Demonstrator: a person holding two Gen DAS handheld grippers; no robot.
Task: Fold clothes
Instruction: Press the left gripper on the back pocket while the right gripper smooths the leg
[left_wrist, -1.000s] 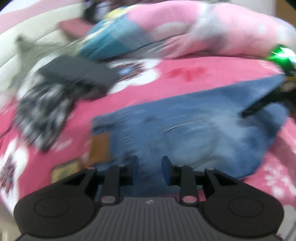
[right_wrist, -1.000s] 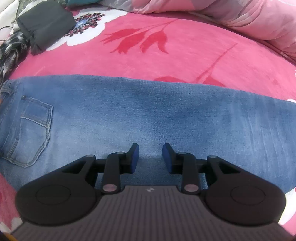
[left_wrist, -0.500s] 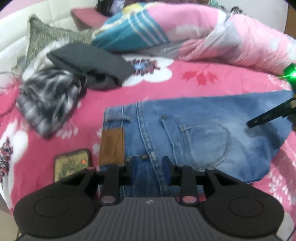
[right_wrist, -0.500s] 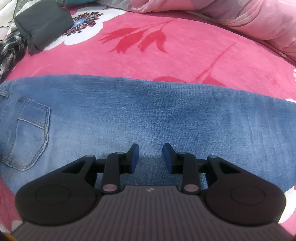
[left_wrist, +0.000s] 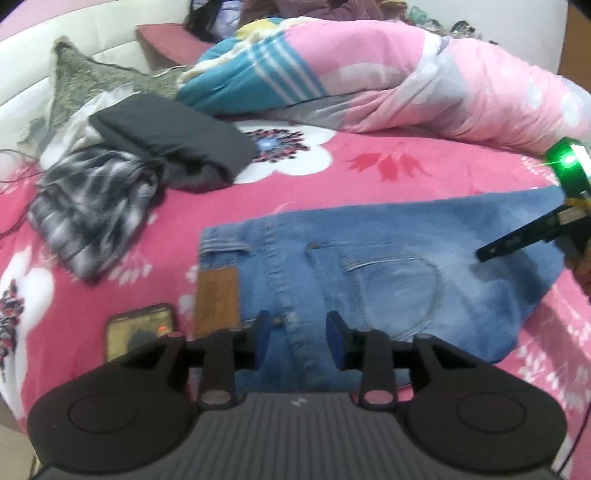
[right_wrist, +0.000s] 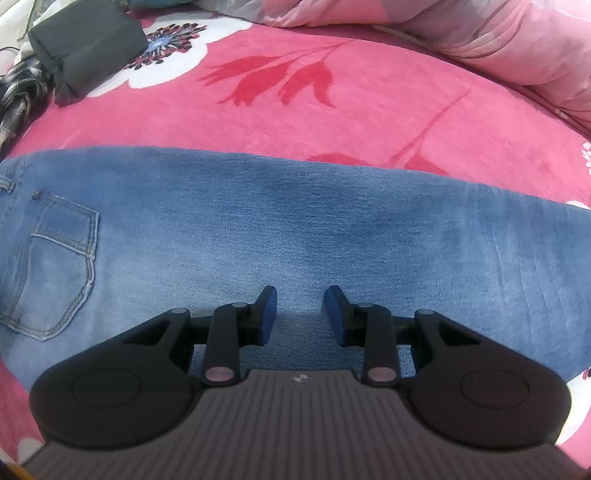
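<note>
Blue jeans (left_wrist: 388, 273) are laid flat across the pink floral blanket (left_wrist: 369, 173), waistband end toward 9 o'clock in the left wrist view, brown waist patch (left_wrist: 218, 297) at 7 o'clock of the back pocket (left_wrist: 395, 291).

Left gripper (left_wrist: 298, 334): jaws apart, nothing held between them, positioned over the waistband seam at the 6 o'clock edge of the jeans. Contact with the denim cannot be told.

Right gripper (right_wrist: 300, 314): jaws apart, nothing held, positioned over the leg section of the jeans (right_wrist: 295, 229), back pocket (right_wrist: 51, 266) seen at 9 o'clock. In the left wrist view this gripper is seen at 3 o'clock, its green light lit.

A folded dark grey garment (left_wrist: 173, 144) and a black-and-white plaid garment (left_wrist: 88, 206) are placed at 10 o'clock, touching each other, apart from the jeans. A phone (left_wrist: 140, 332) is lying on the blanket just beside the waist patch at 8 o'clock. A pink quilt (left_wrist: 424, 81) is bunched at 12 o'clock.
</note>
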